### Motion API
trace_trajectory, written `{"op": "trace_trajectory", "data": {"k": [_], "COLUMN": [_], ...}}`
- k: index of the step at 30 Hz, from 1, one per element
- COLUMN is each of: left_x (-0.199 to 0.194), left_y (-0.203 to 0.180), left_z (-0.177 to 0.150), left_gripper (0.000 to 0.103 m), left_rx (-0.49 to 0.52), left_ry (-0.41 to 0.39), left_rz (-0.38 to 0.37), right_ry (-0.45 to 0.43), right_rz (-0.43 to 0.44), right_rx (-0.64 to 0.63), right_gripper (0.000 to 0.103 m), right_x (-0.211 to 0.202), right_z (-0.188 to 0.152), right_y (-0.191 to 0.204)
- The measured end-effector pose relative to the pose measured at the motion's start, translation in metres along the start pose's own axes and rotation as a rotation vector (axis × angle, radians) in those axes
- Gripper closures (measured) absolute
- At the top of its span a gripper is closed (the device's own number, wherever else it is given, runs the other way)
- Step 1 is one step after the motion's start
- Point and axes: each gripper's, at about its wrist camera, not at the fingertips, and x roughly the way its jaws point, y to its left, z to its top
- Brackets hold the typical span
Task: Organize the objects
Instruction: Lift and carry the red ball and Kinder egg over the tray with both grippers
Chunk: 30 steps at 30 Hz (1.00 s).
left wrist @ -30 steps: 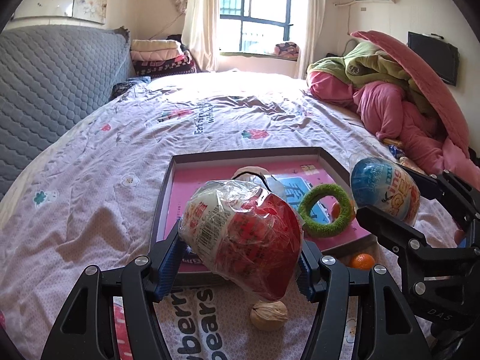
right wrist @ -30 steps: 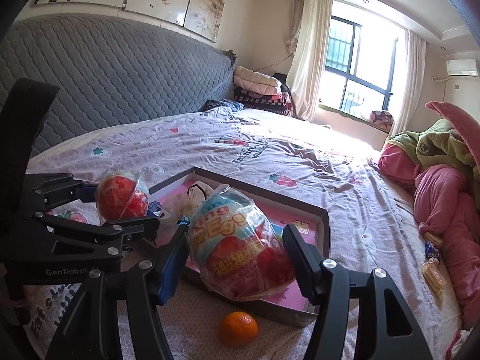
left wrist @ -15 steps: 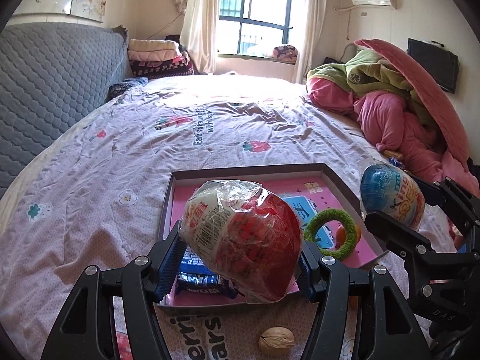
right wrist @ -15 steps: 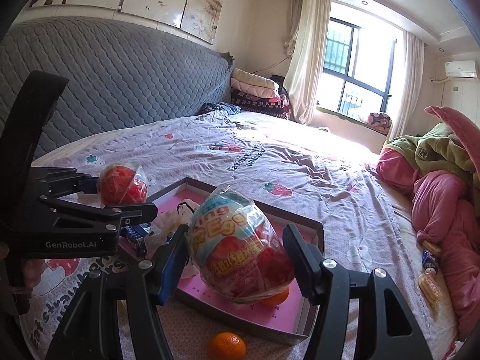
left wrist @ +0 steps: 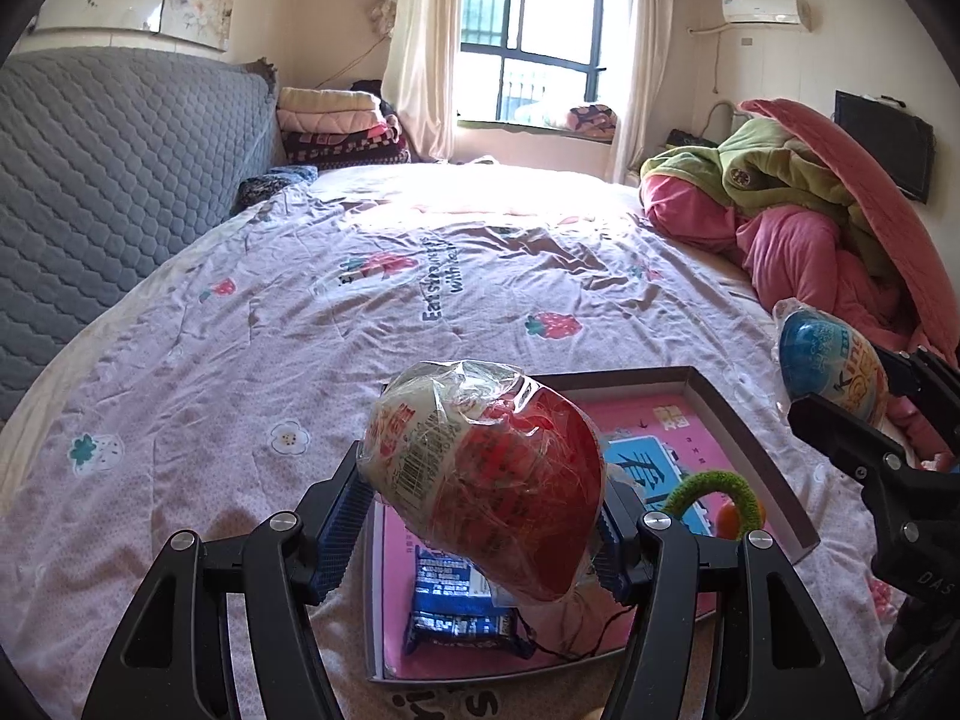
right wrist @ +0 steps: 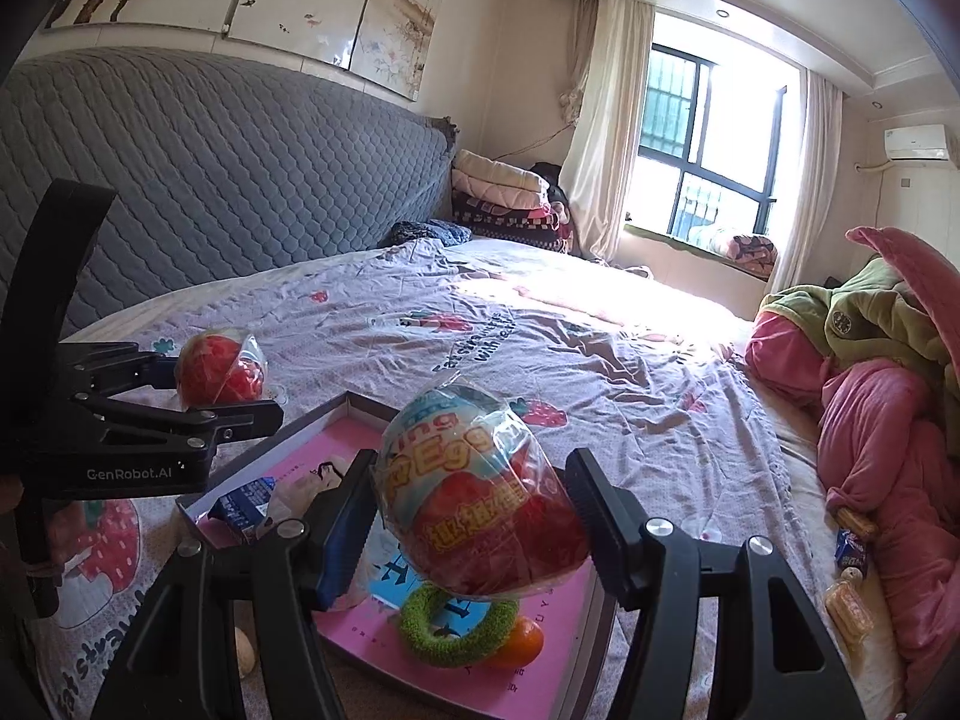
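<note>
My left gripper (left wrist: 480,522) is shut on a red and white toy egg in clear wrap (left wrist: 486,480), held above the near left part of the pink tray (left wrist: 744,414). It also shows in the right wrist view (right wrist: 219,369). My right gripper (right wrist: 474,516) is shut on a blue and red toy egg in clear wrap (right wrist: 480,492), held above the tray (right wrist: 312,414); the egg also shows in the left wrist view (left wrist: 831,363). In the tray lie a green fuzzy ring (right wrist: 459,630), an orange (right wrist: 522,642), a blue snack packet (left wrist: 456,600) and a white bag (right wrist: 300,492).
The tray lies on a strawberry-print bedspread (left wrist: 360,300). A walnut (right wrist: 243,651) lies on the bed near the tray's front. A pink and green quilt pile (left wrist: 810,222) fills the right side. Snack packets (right wrist: 849,546) lie by it. A grey headboard (right wrist: 210,180) runs along the left.
Both grippers have risen and moved forward over the tray with their eggs. The walnut and loose orange near the tray's front have dropped out of the left wrist view.
</note>
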Motion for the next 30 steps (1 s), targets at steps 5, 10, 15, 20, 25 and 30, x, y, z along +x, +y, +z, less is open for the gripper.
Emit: {"op": "trace_trajectory", "data": {"k": [5,10,15,20,25,30], "left_x": [0.021,0.04,0.049,0.054,0.055,0.059], "left_y": [0.005,-0.004,-0.007,-0.013,-0.02,-0.023], "left_z": [-0.008,-0.022,-0.032,-0.037,-0.041,-0.044], "left_gripper": [0.037,0.037,0.037,0.037,0.037,0.037], "left_rx": [-0.004,0.023,0.033,0.055,0.08,0.092], "left_ry": [0.045,0.09,0.121,0.138,0.142,0.159], "left_rz": [0.01,0.009,0.015,0.008,0.004,-0.007], "right_ry": [0.019,0.092,0.139,0.172,0.195,0.213], "right_rz": [0.016,0.042,0.055,0.081,0.087,0.075], "right_rx": [0.009,0.006,-0.015,-0.025,-0.046,-0.057], "right_gripper": [0.04,0.04,0.04,0.04,0.04,0.04], "right_x": [0.014,0.032,0.043,0.048,0.055,0.062], "right_z": [-0.004,-0.023,-0.036,-0.045,-0.051,-0.058], "right_y": [0.004,0.013,0.023,0.031,0.038,0.042]}}
